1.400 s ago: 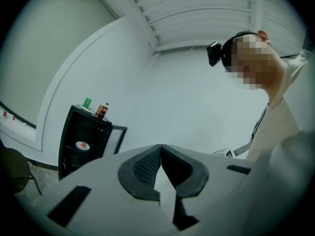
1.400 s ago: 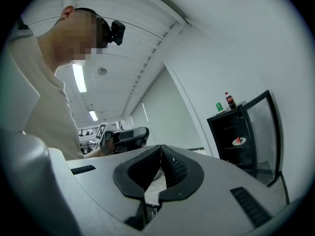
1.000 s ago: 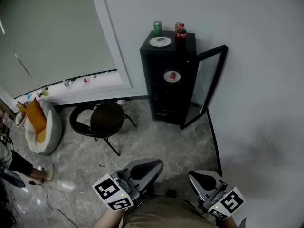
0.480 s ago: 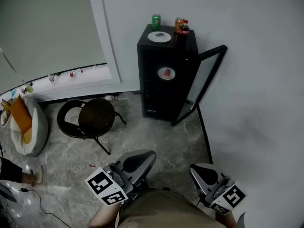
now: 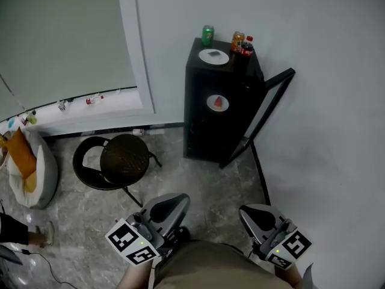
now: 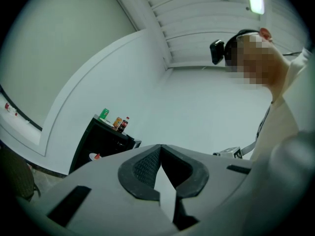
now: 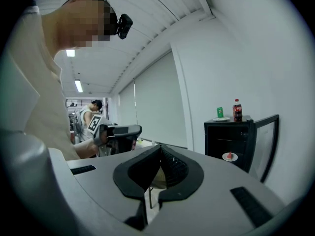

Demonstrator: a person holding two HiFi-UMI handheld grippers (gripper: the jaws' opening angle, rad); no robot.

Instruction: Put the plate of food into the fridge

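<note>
"Two hand-held grippers, how are they?"
"The left hand-held gripper (image 5: 170,205) and the right hand-held gripper (image 5: 257,215) are both clenched on nothing, well in front of the fridge (image 5: 201,131)."
"And the containers?"
"On the fridge's top: green can (image 5: 207,35), second plate (image 5: 213,56), orange can (image 5: 237,41), cola bottle (image 5: 246,46). The plate of food (image 5: 217,103) sits on a shelf inside the fridge, whose door (image 5: 260,118) stands open at its right."

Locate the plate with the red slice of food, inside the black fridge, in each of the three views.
Head view: the plate is upper centre, on a shelf inside the fridge.
Left gripper view: the plate is small, lower left, in the fridge front.
Right gripper view: the plate is right of centre, inside the fridge.
Shared landmark: the green can on the fridge top.
</note>
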